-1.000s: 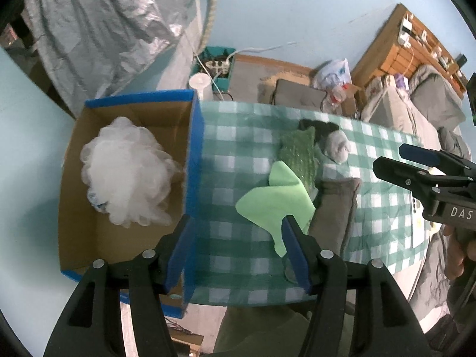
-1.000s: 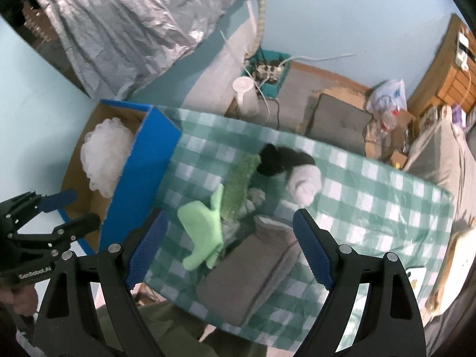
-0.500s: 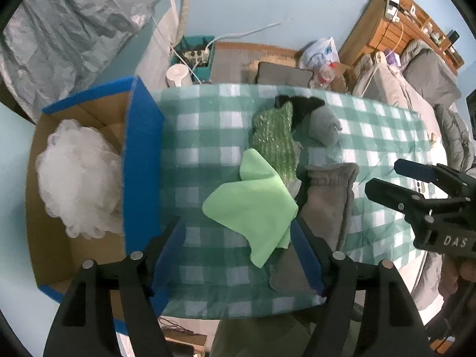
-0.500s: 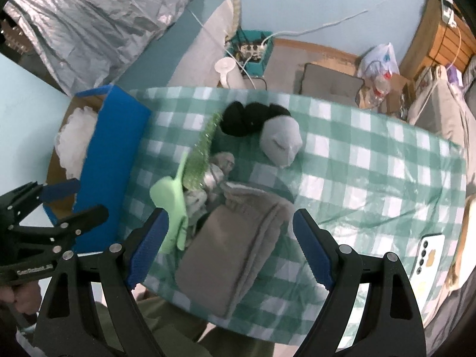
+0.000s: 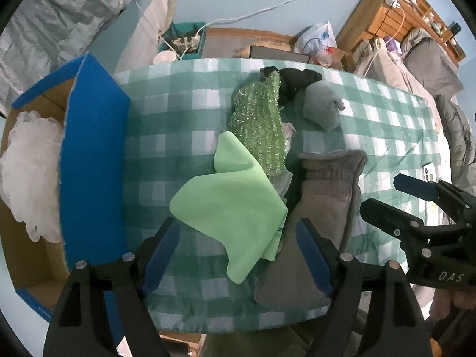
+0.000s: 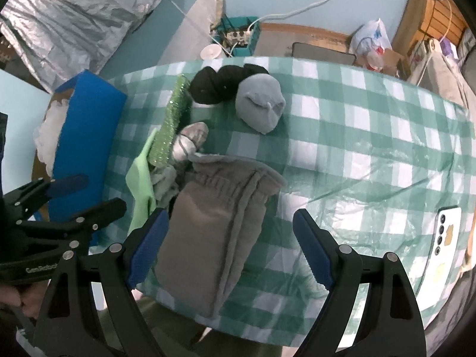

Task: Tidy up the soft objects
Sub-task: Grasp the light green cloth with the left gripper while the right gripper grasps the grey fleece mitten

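The job looks barely begun. One soft thing, a white mesh bath pouf (image 5: 28, 172), already lies in the cardboard box (image 5: 89, 154) with blue outer walls at the left edge of the left wrist view; in the right wrist view only a sliver of it shows behind the blue wall, at the left.

Everything else sits in a loose heap on the green checked tablecloth (image 5: 178, 113), right of the box and clear of it:
- a light green cloth (image 5: 235, 208) in the lower middle of the left view, partly draped over its neighbours
- a sparkly green scrubber (image 5: 258, 122) just above it
- a black fabric item (image 6: 223, 83) and a rolled grey sock (image 6: 261, 104) touching each other toward the top of the heap
- a folded grey-brown knit piece (image 6: 214, 223), the largest, nearest the bottom edge of the table
- a small pale grey item (image 6: 187, 142) tucked between the scrubber and the knit piece

So I judge one item sorted and about six to go.

The left gripper (image 5: 238, 255) hangs over the light green cloth with its jaws opening — nothing is pinched between the blue pads. The right gripper (image 6: 230, 247) stands wide apart above the knit piece, also holding nothing.

Writing: "DAS" shows in pale letters on the right gripper's body at the lower right of the left view, and what looks like "GenRobot" on the left gripper's body at the lower left of the right view, its end cut off. A phone (image 6: 446, 235) lies face down at the right of the cloth — no legible mark on it.
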